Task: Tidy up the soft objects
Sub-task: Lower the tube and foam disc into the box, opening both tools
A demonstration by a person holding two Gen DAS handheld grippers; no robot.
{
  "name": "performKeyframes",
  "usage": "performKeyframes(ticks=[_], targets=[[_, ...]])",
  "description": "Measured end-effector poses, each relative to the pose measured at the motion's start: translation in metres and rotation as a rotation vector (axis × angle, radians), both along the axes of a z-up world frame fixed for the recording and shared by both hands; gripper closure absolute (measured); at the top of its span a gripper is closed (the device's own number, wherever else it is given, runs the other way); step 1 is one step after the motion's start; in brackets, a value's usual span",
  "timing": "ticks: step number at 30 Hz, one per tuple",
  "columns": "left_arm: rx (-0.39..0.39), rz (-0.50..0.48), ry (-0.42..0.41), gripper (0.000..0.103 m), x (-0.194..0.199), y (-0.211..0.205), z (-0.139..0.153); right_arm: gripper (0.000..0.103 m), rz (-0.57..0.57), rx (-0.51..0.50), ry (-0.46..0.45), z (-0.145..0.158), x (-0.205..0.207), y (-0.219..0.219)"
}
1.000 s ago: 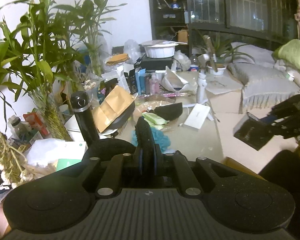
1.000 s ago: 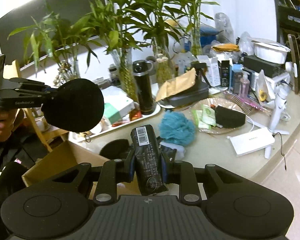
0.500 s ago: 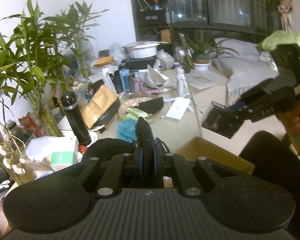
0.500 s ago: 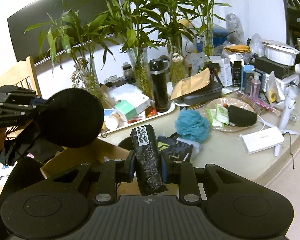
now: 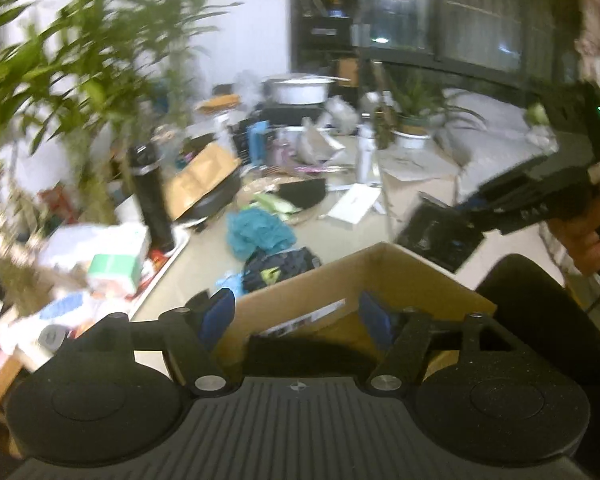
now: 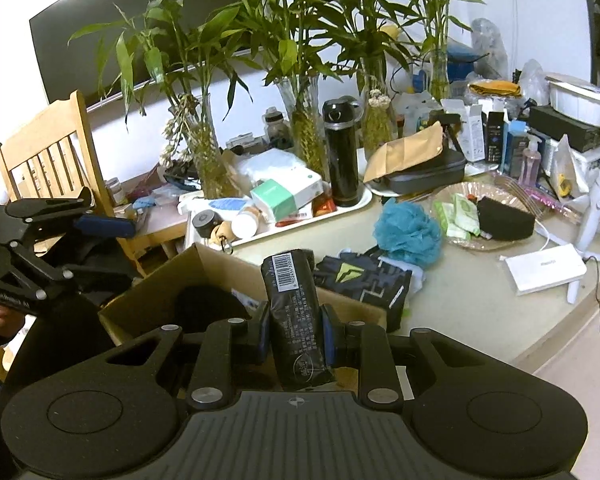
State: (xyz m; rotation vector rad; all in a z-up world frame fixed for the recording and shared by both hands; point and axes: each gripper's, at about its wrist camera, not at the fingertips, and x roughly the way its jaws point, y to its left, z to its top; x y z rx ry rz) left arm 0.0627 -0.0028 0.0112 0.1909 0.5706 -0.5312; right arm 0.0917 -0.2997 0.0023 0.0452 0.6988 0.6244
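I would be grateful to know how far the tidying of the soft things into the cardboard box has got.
Done: a black round pad lies in the cardboard box, and the left hand-held gripper above it is opening with nothing between its jaws. In hand: the right hand-held gripper clamps a black wrapped pack. Left on the table: blue mesh puff, patterned dark cloth, black sponge.

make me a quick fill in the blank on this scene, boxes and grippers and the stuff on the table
1. The right tongs are shut on a black ____ with a barcode.
2. A round black pad lies inside the cardboard ____.
3. The blue bath pouf sits on the ____.
4. Nothing is between the left tongs, whose jaws are ____.

Missing words: packet; box; table; opening
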Motion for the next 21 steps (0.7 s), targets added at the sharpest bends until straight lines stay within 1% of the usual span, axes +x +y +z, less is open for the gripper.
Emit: performKeyframes(ticks=[4,7,11,16,18,19,20,21], targets=[[-0.024,0.075,0.046,0.035,-0.001,0.017,-0.007,0.075,-0.003,0.005,0.018,-0.006,-0.002,-0.001],[-0.056,0.112,0.084,0.035,0.001,0.029,-0.013,0.075,-0.001,0.012,0.029,-0.009,-0.003,0.0],[-0.103,0.145,0.133,0.035,0.003,0.043,-0.019,0.075,0.008,0.013,0.033,-0.01,-0.003,0.005],[-0.127,0.169,0.151,0.035,0.005,0.052,-0.025,0.074,0.024,0.017,0.022,-0.006,0.0,0.013],[-0.139,0.175,0.165,0.035,0.008,0.055,-0.028,0.069,0.031,0.018,0.015,-0.006,0.003,0.018],[-0.148,0.177,0.18,0.035,0.009,0.057,-0.031,0.059,0.032,0.015,0.012,-0.007,0.004,0.021],[-0.153,0.18,0.199,0.035,0.011,0.057,-0.034,0.047,0.031,0.013,0.01,-0.008,0.005,0.023],[-0.156,0.185,0.22,0.035,0.013,0.058,-0.038,0.043,0.031,0.011,0.008,-0.009,0.005,0.025]])
